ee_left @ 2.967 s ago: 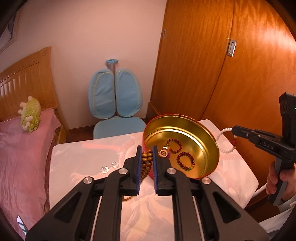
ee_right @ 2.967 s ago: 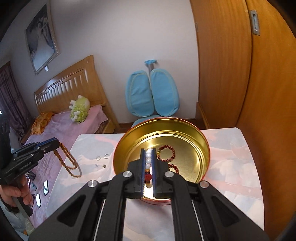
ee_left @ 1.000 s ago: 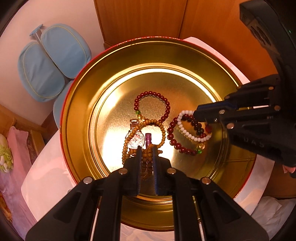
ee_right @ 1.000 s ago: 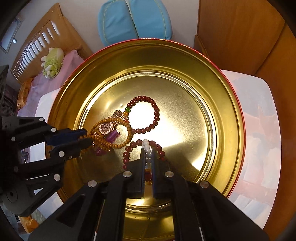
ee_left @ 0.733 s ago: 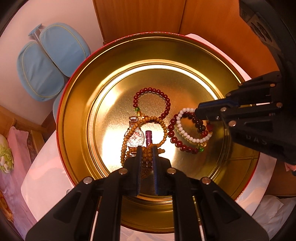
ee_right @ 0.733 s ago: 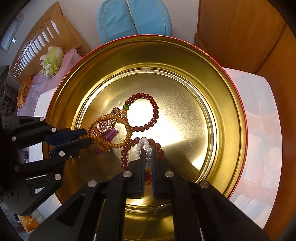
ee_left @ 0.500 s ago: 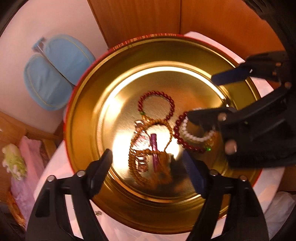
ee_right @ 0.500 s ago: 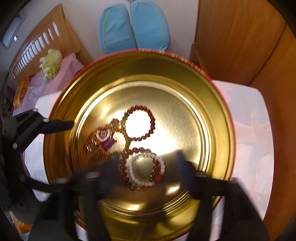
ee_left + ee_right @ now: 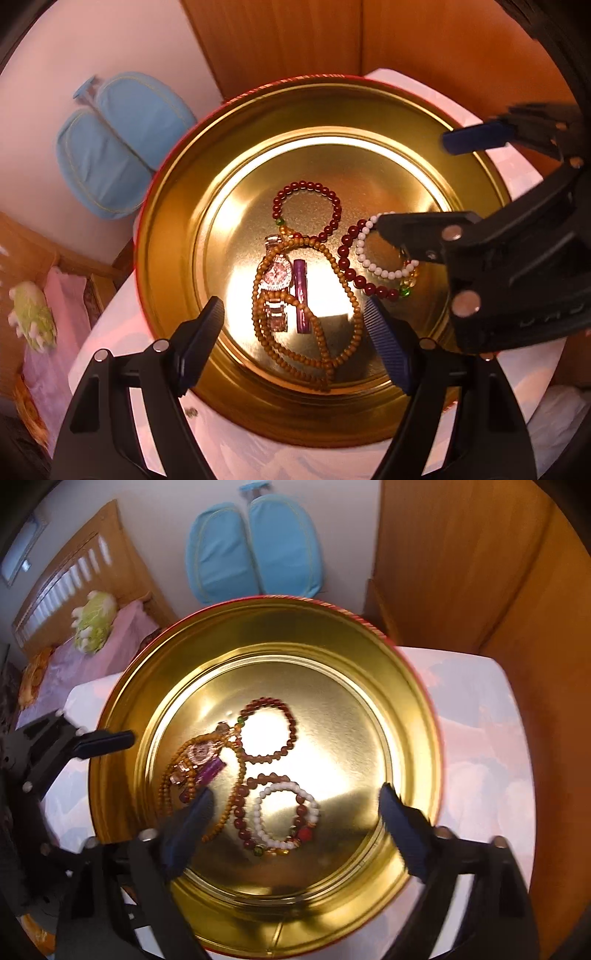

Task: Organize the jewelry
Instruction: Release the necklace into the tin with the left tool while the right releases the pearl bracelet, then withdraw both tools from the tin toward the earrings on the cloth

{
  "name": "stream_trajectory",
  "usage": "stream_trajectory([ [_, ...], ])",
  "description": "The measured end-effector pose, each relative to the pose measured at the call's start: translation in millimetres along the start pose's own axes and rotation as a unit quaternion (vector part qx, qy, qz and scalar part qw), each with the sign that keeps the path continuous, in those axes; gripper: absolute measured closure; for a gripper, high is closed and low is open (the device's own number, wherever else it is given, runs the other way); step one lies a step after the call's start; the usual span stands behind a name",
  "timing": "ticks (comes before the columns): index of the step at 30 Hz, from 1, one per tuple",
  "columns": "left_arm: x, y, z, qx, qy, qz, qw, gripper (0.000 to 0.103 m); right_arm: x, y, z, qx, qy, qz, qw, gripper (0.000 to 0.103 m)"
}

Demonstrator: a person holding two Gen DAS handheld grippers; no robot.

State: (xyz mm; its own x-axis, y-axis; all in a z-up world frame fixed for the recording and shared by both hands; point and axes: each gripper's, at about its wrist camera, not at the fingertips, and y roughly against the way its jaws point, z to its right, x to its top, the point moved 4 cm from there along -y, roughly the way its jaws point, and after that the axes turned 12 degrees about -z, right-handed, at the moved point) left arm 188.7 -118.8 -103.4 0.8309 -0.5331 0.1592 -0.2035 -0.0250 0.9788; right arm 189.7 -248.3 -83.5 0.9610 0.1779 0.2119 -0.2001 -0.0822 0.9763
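In the left wrist view, a round gold tin [image 9: 173,236] with a red outer wall sits on a pale pink-patterned table [image 9: 122,332], and all the jewelry lies on its floor. The left gripper [image 9: 295,321] hangs over the near half of the tin with its jaws spread wide and nothing between the pads; below it the long brown bead necklace [image 9: 325,350] lies loose, its loop stretched from the near rim toward the centre. Inside that loop a jewelled watch [image 9: 275,280] and a small purple tube [image 9: 301,295] lie side by side, both with their long axes running near to far. Farther back is a dark red bracelet [image 9: 306,210], a flat ring. To the right the right gripper [image 9: 410,184] reaches in, its lower finger covering part of the white bead bracelet [image 9: 373,266], which sits inside a second dark red bracelet [image 9: 351,273]. A blue chair [image 9: 118,147] stands against the wall, a bed [image 9: 55,332] lies to the left, and a wooden wardrobe [image 9: 295,40] rises behind. In the right wrist view, blurred by motion, the right gripper [image 9: 295,812] is still opening, its pads apart on either side of the white bead bracelet [image 9: 288,812] and touching nothing. The left gripper [image 9: 147,768] enters from the left, one blue-tipped finger over the tin's rim [image 9: 417,709], and the purple tube [image 9: 208,771] here lies slantwise beside the watch [image 9: 197,755].
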Motion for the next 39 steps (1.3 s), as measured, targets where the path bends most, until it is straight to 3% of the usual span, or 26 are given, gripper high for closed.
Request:
stream_trajectory([
  [3,-13.4,16.1,7.2,-0.009,0.023,0.036,0.9991,0.026,-15.8,14.2,6.1,0.002,-0.026,0.036,0.999,0.007],
  [7,-31.9,17.4,13.3,-0.005,0.040,0.049,0.9980,0.026,-34.6,24.5,12.1,0.012,-0.042,0.052,0.998,0.007],
  [11,-51.1,20.0,10.6,-0.028,0.062,0.063,0.9957,0.026,-47.8,32.2,6.0,0.018,-0.029,0.056,0.998,0.007],
  [15,-68.1,38.8,3.5,-0.013,0.081,0.094,0.9922,0.026,-56.5,48.1,-2.5,0.032,-0.011,0.076,0.997,0.007],
  [19,-93.4,61.1,-14.5,-0.016,0.134,0.127,0.9827,0.026,-68.1,64.5,-17.9,0.057,0.013,0.108,0.992,0.007],
  [23,-136.4,76.9,-29.2,0.010,0.191,0.145,0.9708,0.026,-87.2,77.2,-38.7,0.103,0.041,0.138,0.984,0.007],
  [25,-159.6,77.8,-34.2,0.013,0.212,0.142,0.9667,0.026,-97.2,80.9,-52.9,0.126,0.061,0.152,0.978,0.007],
  [30,-192.5,68.9,-48.1,0.019,0.226,0.110,0.9677,0.026,-114.7,80.8,-91.7,0.153,0.104,0.154,0.971,0.007],
  [36,-213.9,50.4,-82.5,0.019,0.236,0.115,0.9648,0.026,-114.5,76.6,-134.8,0.172,0.120,0.157,0.965,0.007],
  [39,-220.0,27.4,-106.0,-0.005,0.221,0.123,0.9674,0.026,-108.1,66.3,-164.1,0.167,0.126,0.152,0.966,0.007],
])
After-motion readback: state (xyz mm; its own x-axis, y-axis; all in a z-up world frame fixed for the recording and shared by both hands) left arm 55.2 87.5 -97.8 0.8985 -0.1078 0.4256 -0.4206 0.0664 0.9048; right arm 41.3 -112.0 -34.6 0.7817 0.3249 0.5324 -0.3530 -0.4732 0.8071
